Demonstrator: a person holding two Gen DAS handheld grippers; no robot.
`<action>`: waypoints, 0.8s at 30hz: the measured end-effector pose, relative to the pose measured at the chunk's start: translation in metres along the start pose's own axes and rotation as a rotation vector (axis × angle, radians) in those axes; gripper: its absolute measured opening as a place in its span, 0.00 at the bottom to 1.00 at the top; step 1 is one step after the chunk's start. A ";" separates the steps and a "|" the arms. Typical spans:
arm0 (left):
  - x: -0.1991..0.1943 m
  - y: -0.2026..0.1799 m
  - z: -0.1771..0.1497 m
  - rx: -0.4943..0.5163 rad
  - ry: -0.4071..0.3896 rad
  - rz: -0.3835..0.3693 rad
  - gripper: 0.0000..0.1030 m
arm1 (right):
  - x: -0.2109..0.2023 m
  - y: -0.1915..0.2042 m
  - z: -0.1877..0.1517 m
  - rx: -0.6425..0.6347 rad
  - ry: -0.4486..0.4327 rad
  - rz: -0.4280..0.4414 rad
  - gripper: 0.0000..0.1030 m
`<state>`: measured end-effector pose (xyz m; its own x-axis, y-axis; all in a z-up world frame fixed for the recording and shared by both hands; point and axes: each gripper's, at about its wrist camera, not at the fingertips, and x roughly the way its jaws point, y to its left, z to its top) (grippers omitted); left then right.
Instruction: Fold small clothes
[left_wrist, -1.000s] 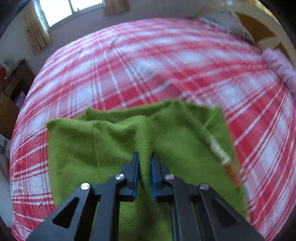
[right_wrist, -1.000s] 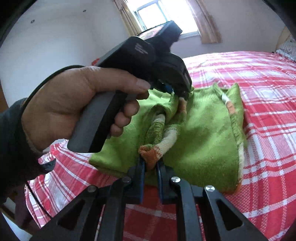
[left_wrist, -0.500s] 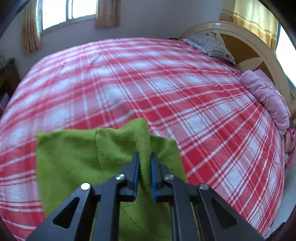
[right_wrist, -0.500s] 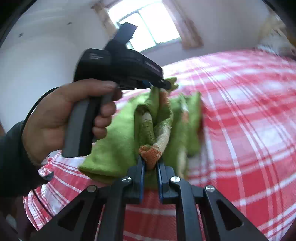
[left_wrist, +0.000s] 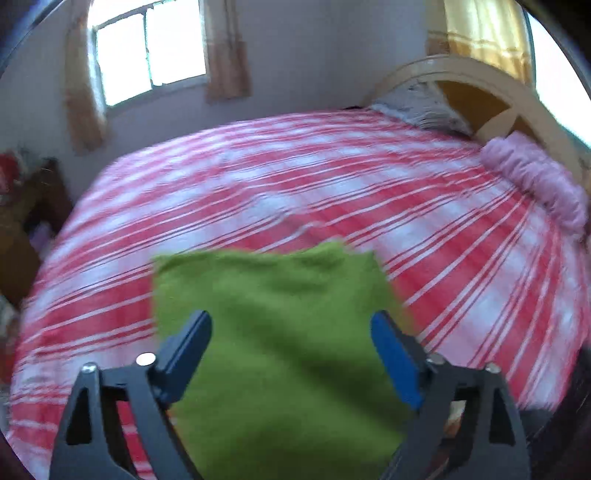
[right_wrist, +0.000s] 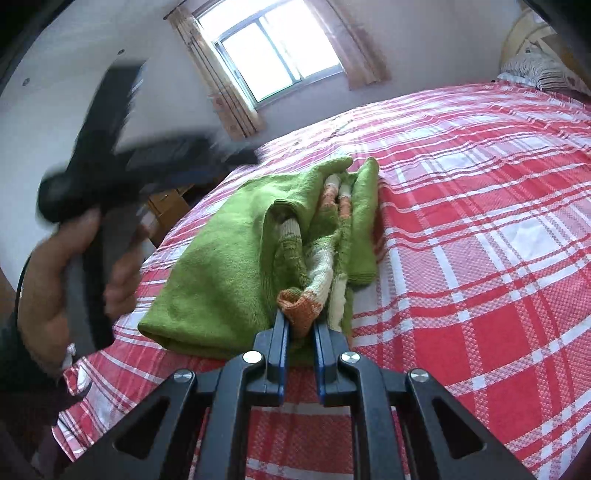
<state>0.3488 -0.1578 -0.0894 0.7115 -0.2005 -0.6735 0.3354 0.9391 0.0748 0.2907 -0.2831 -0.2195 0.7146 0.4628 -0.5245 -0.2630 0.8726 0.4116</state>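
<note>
Two grippers, one garment: left gripper now spread wide, holding nothing, where half second ago it pinched green knit; right gripper clamped on orange striped cuff as before. Green sweater lies bunched on red plaid bed, folded layer dropped flat under left fingers. Judgement: one fold released, sleeve tuck next, bundle needs smoothing
</note>
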 end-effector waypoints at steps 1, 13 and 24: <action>-0.004 0.012 -0.013 -0.003 -0.003 0.055 0.90 | -0.001 0.000 0.000 0.000 0.000 -0.003 0.11; 0.021 0.065 -0.087 -0.275 0.045 -0.078 0.90 | -0.022 0.023 0.057 -0.030 -0.127 -0.079 0.79; 0.017 0.073 -0.100 -0.337 0.025 -0.174 0.93 | 0.060 0.005 0.091 0.055 0.111 0.004 0.14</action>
<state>0.3238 -0.0648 -0.1690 0.6451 -0.3624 -0.6727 0.2249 0.9314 -0.2860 0.3917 -0.2649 -0.1809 0.6369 0.4832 -0.6007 -0.2276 0.8623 0.4523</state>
